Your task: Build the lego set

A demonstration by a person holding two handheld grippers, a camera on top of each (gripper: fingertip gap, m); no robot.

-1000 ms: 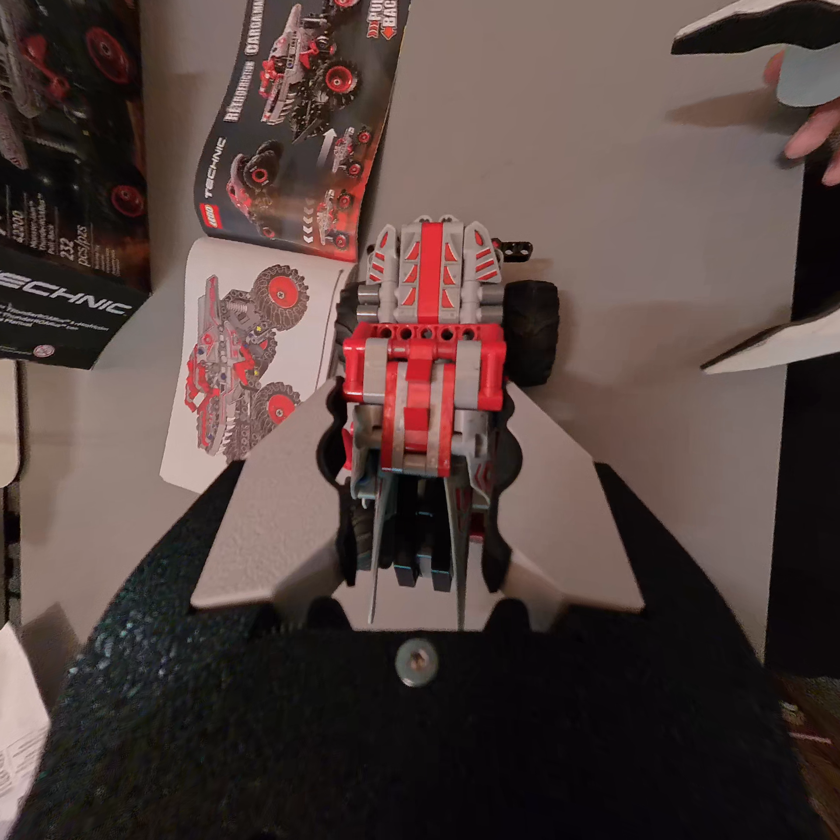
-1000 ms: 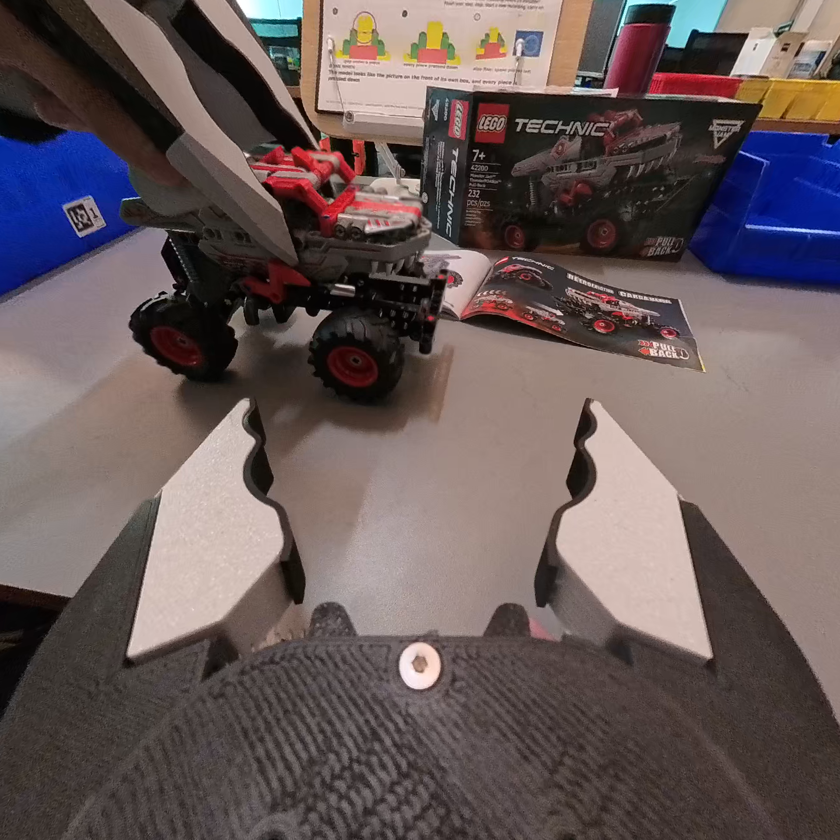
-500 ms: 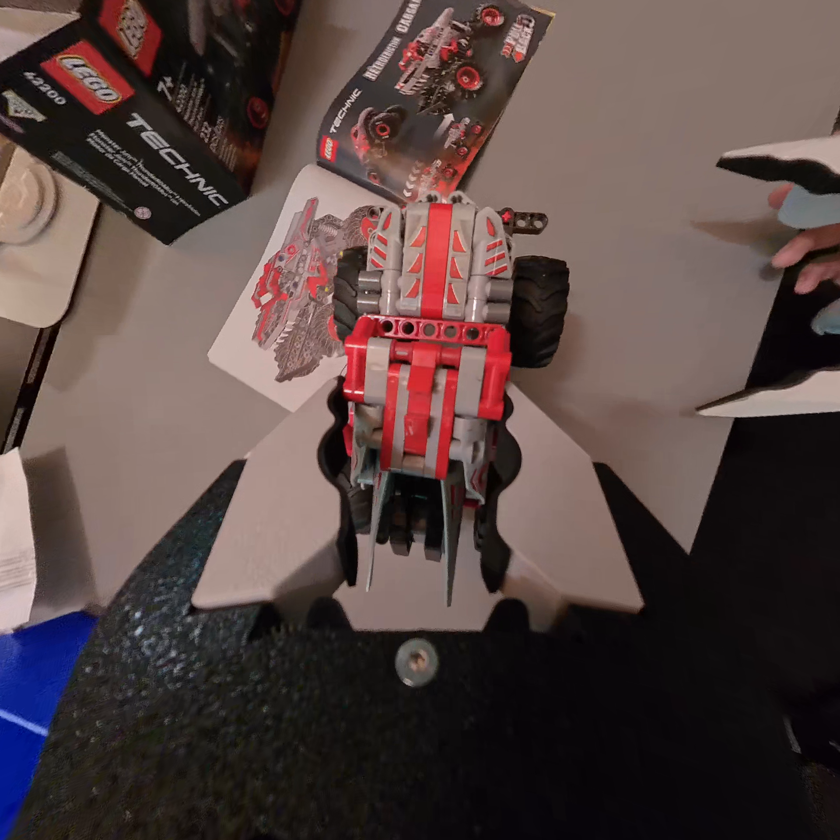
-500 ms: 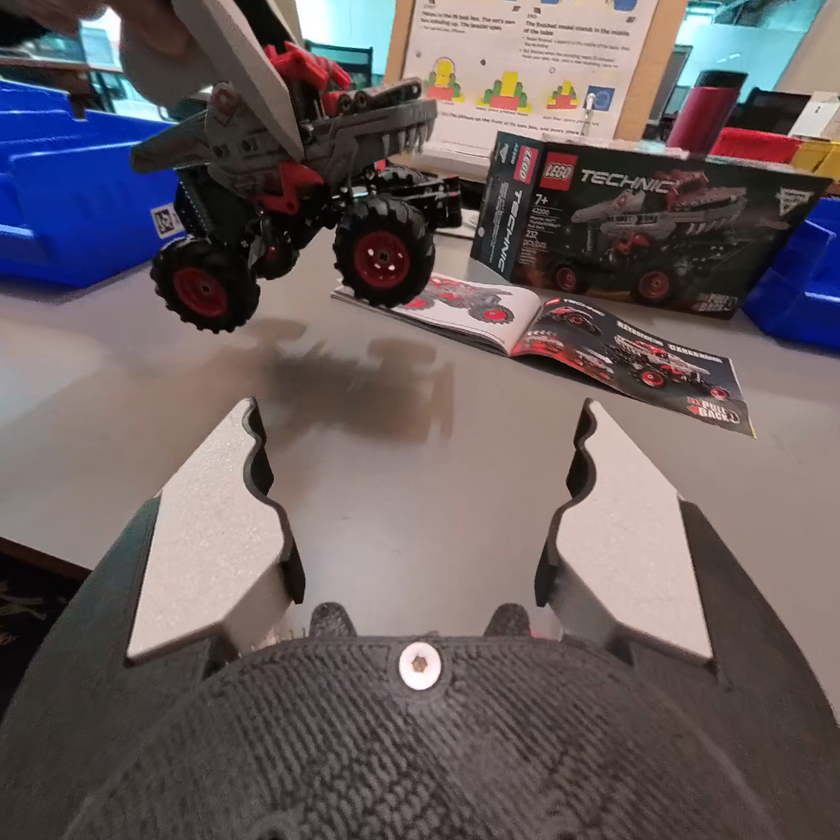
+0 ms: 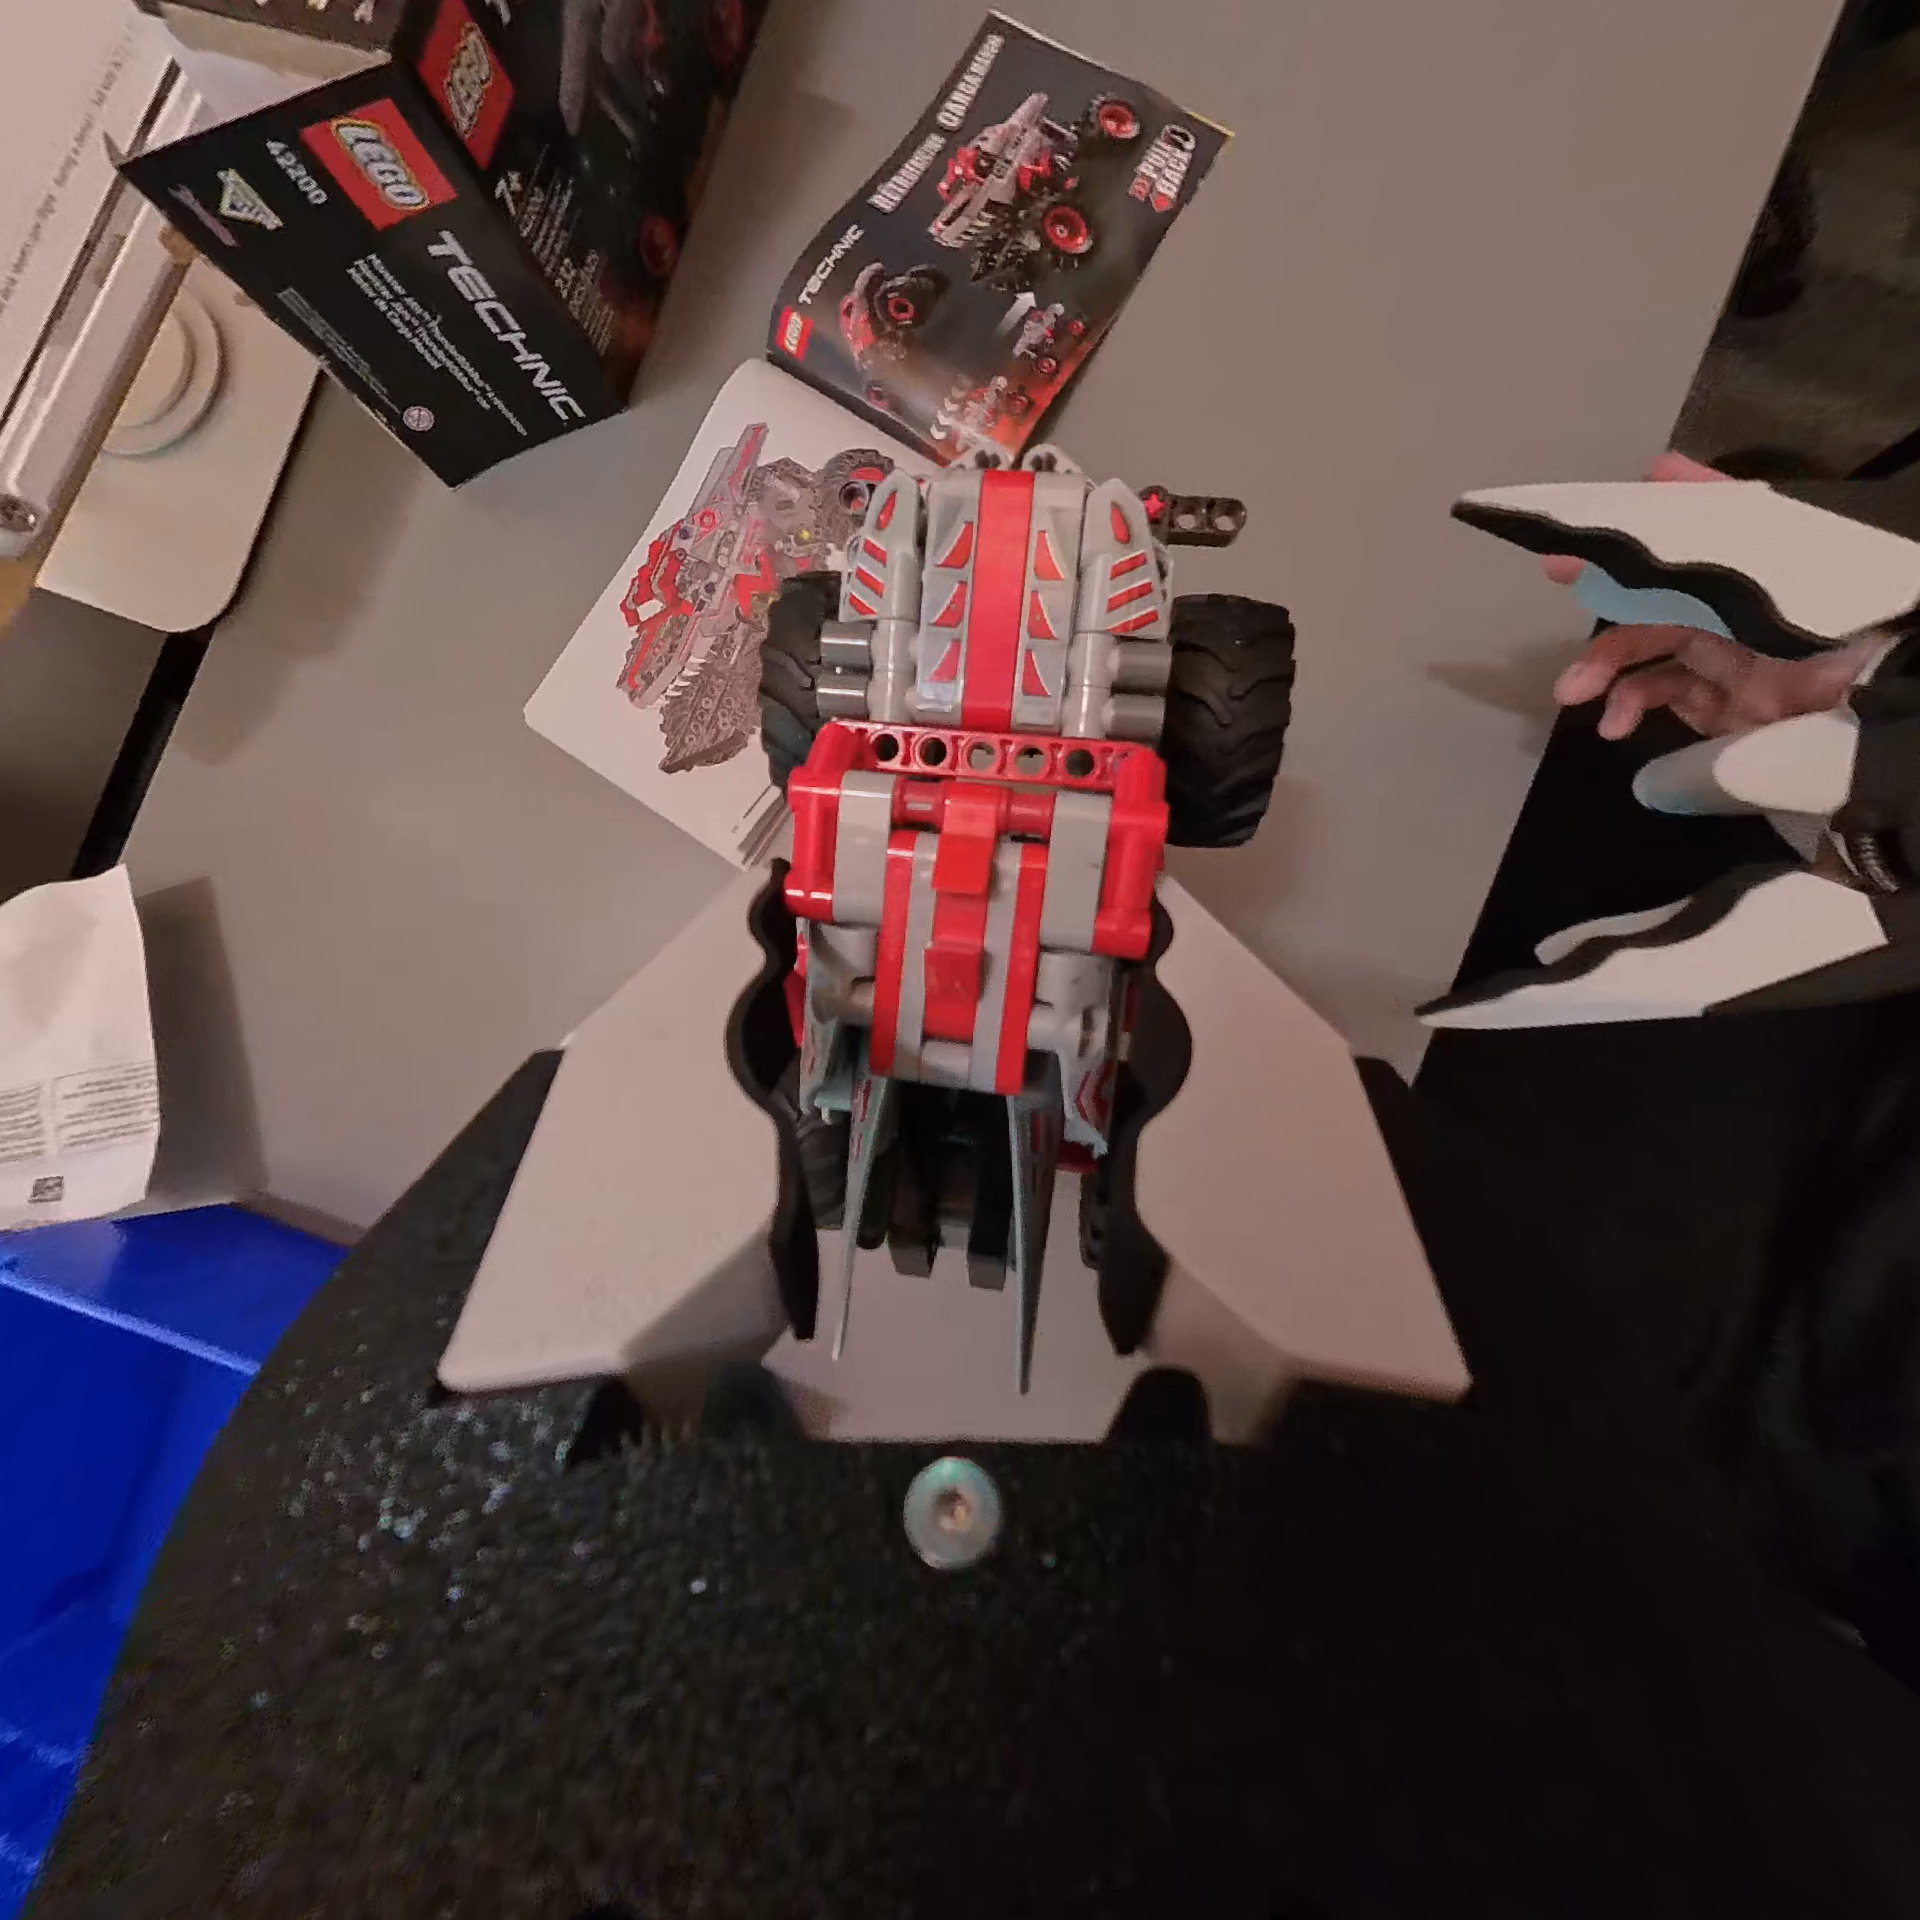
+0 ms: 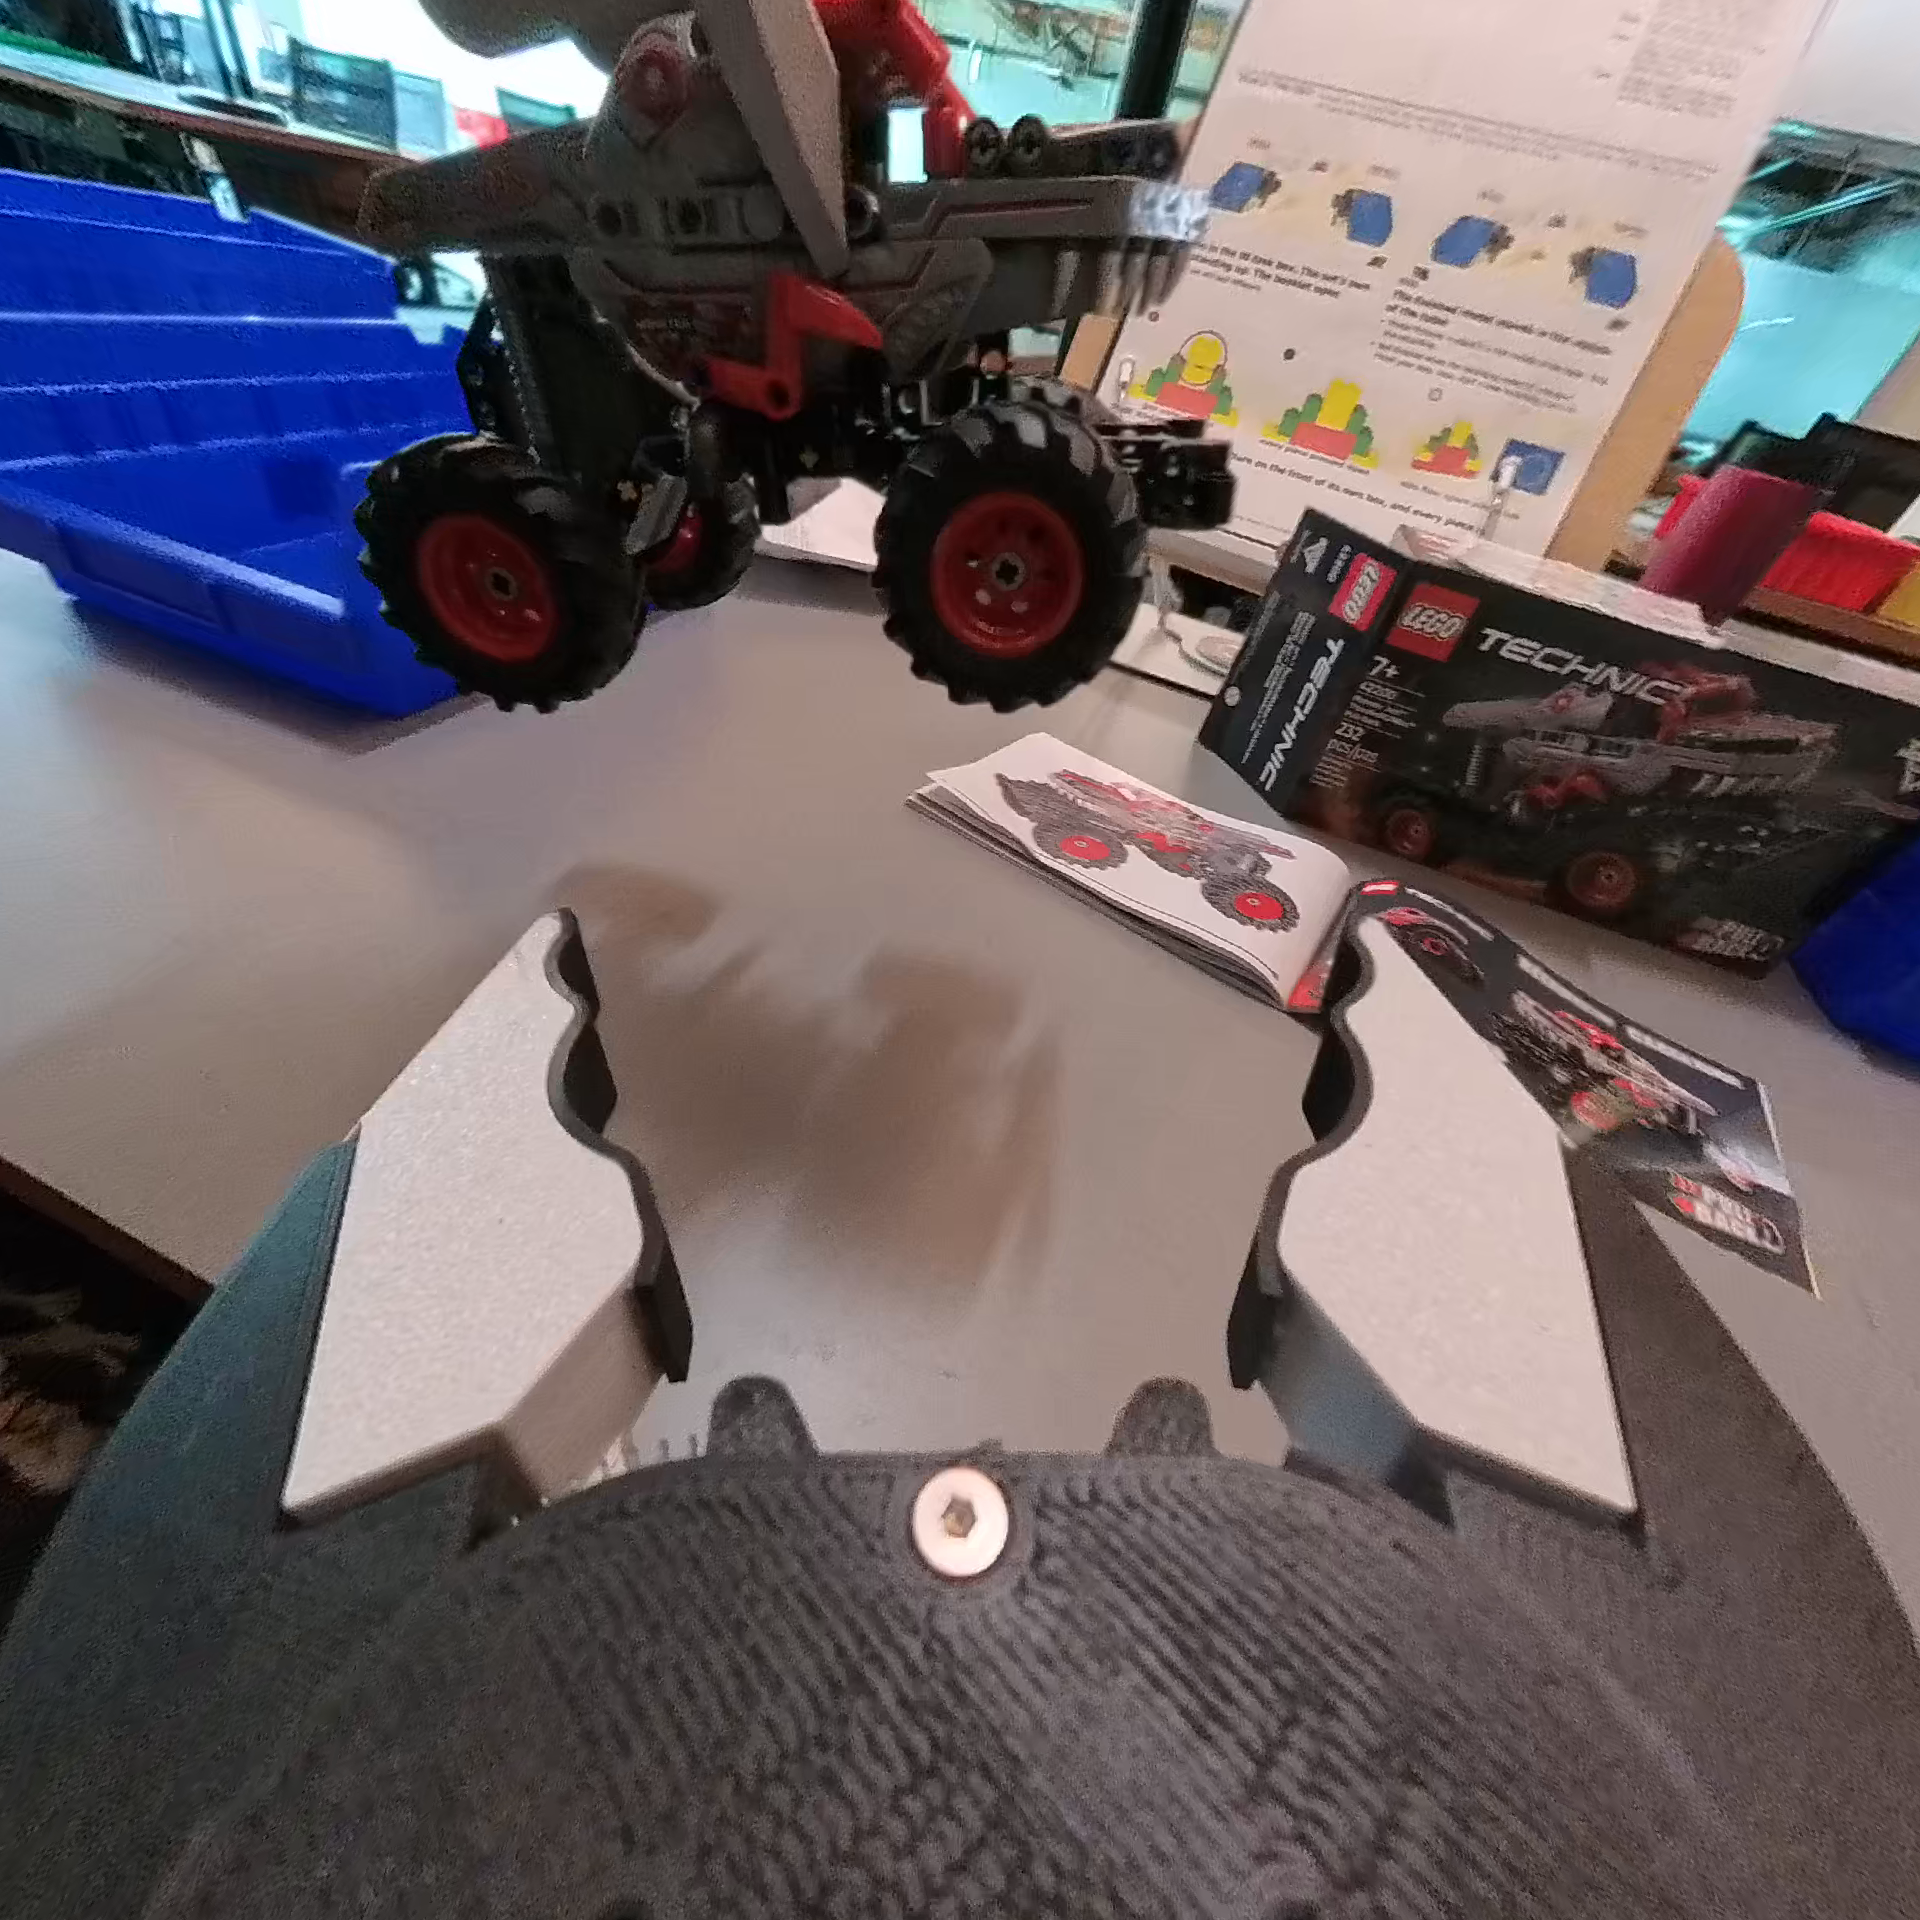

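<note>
My left gripper [image 5: 961, 935] is shut on the rear body of the red and grey lego monster truck [image 5: 987, 790] and holds it in the air above the grey table [image 5: 1403, 260]. In the right wrist view the truck [image 6: 790, 395] hangs clear of the table, with the left gripper's finger [image 6: 779, 114] pressed on its side and its black tyres with red hubs off the surface. My right gripper [image 6: 956, 1039] is wide open with nothing between its fingers, low over the table. It also shows at the right edge of the left wrist view [image 5: 1714, 769].
An open instruction booklet [image 6: 1195, 862] lies on the table beside the black lego box [image 6: 1558, 748]. Blue bins [image 6: 187, 416] stand at the left. An instruction board [image 6: 1455, 260] stands behind. A white paper [image 5: 73, 1049] lies at the left edge.
My left gripper has lifted the truck from the table into the air and keeps its hold. My right gripper has stayed open and shifted a little.
</note>
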